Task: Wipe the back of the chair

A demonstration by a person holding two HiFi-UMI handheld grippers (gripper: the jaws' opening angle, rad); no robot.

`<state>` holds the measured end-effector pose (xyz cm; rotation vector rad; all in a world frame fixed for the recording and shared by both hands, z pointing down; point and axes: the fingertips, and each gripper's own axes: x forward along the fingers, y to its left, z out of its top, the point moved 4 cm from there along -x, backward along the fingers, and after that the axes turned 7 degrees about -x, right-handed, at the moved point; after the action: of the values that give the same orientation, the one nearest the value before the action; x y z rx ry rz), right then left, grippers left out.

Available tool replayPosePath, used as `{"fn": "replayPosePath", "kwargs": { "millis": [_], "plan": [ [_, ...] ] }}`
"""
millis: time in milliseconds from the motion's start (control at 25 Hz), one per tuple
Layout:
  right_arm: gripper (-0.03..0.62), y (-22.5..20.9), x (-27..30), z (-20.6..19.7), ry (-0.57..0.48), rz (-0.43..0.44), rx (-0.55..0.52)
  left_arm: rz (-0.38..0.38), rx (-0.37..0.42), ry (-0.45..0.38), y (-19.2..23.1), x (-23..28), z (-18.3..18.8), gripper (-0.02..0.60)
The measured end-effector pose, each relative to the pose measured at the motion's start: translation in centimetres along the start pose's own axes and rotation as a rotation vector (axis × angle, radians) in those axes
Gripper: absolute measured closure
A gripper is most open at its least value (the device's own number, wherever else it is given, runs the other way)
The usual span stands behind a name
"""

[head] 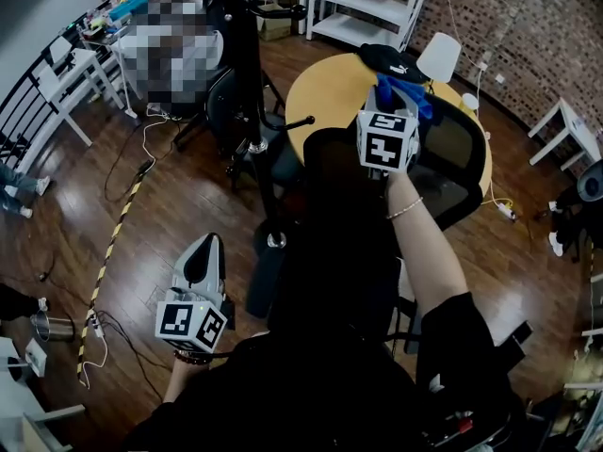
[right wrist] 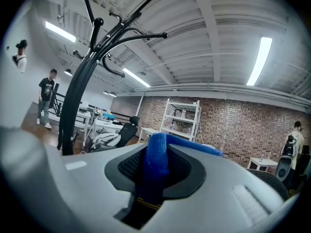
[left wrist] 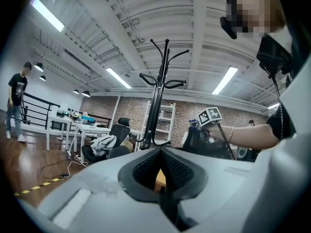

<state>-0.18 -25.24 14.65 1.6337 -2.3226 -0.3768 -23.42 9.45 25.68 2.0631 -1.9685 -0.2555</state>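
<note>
A black mesh office chair (head: pixel 454 163) stands in front of me, its back facing up in the head view. My right gripper (head: pixel 394 102) is shut on a blue cloth (head: pixel 403 90) and holds it at the top edge of the chair back. In the right gripper view the blue cloth (right wrist: pixel 156 161) fills the jaws, and the chair's mesh (right wrist: pixel 273 179) shows at the lower right. My left gripper (head: pixel 204 250) hangs low at my left side, away from the chair, its jaws together with nothing in them. The left gripper view shows the chair back (left wrist: pixel 200 142) beside my right hand.
A black coat rack (head: pixel 247 64) rises just left of the chair. Behind the chair is a round yellow table (head: pixel 325 92) with a black cap (head: pixel 391 59) and a white lamp (head: pixel 439 56). Cables (head: pixel 113 332) and a striped tape line cross the wooden floor at left. White shelves (head: pixel 367 3) stand at the back.
</note>
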Motion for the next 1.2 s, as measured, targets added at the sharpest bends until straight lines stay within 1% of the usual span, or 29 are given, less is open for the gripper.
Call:
{"fn": "replayPosePath", "kwargs": {
  "millis": [80, 200, 240, 280, 320, 440, 520, 600, 680, 760, 800, 920, 960, 1080, 1200],
  "plan": [
    [0.505, 0.8, -0.6, 0.2, -0.037, 0.056, 0.018, -0.057, 0.023, 0.020, -1.1, 1.8, -0.9, 0.574],
    [0.505, 1.9, -2.3, 0.1, -0.146, 0.214, 0.090, -0.169, 0.084, 0.043, -4.0, 5.7, -2.6, 0.574],
    [0.505, 1.7, -3.4, -0.1, -0.182, 0.246, 0.112, -0.211, 0.100, 0.051, -5.1, 7.4, -3.5, 0.574],
    [0.505, 1.0, -4.6, -0.4, -0.212, 0.254, 0.126, -0.256, 0.114, 0.062, -6.3, 9.3, -4.6, 0.574],
    [0.505, -0.1, -6.0, -0.7, -0.235, 0.242, 0.132, -0.302, 0.126, 0.078, -7.5, 11.2, -5.8, 0.574],
    [0.505, -4.1, -11.0, -1.2, -0.280, 0.175, 0.153, -0.410, 0.182, 0.139, -10.3, 15.3, -9.3, 0.574],
    [0.505, -7.6, -14.6, -1.6, -0.288, 0.107, 0.170, -0.467, 0.210, 0.164, -12.2, 16.8, -11.2, 0.574],
    [0.505, -12.1, -18.0, -2.7, -0.267, 0.004, 0.168, -0.513, 0.219, 0.193, -14.2, 18.5, -13.3, 0.574],
    [0.505, -16.4, -20.6, -4.2, -0.221, -0.115, 0.142, -0.539, 0.237, 0.243, -15.5, 19.9, -15.7, 0.574],
    [0.505, -19.4, -22.5, -6.0, -0.171, -0.222, 0.112, -0.551, 0.239, 0.284, -16.1, 20.3, -17.3, 0.574],
    [0.505, -20.5, -23.1, -6.8, -0.153, -0.261, 0.107, -0.554, 0.225, 0.291, -16.3, 20.2, -17.6, 0.574],
    [0.505, -22.4, -23.7, -8.6, -0.124, -0.325, 0.127, -0.551, 0.162, 0.293, -16.6, 19.6, -18.1, 0.574],
    [0.505, -22.6, -23.4, -9.1, -0.115, -0.337, 0.129, -0.549, 0.156, 0.300, -16.6, 19.5, -18.5, 0.574],
    [0.505, -21.9, -20.8, -10.4, -0.071, -0.357, 0.109, -0.529, 0.191, 0.319, -16.3, 19.3, -19.9, 0.574],
    [0.505, -20.4, -17.3, -11.6, -0.005, -0.367, 0.076, -0.493, 0.171, 0.313, -15.2, 19.4, -19.8, 0.574]
  ]
}}
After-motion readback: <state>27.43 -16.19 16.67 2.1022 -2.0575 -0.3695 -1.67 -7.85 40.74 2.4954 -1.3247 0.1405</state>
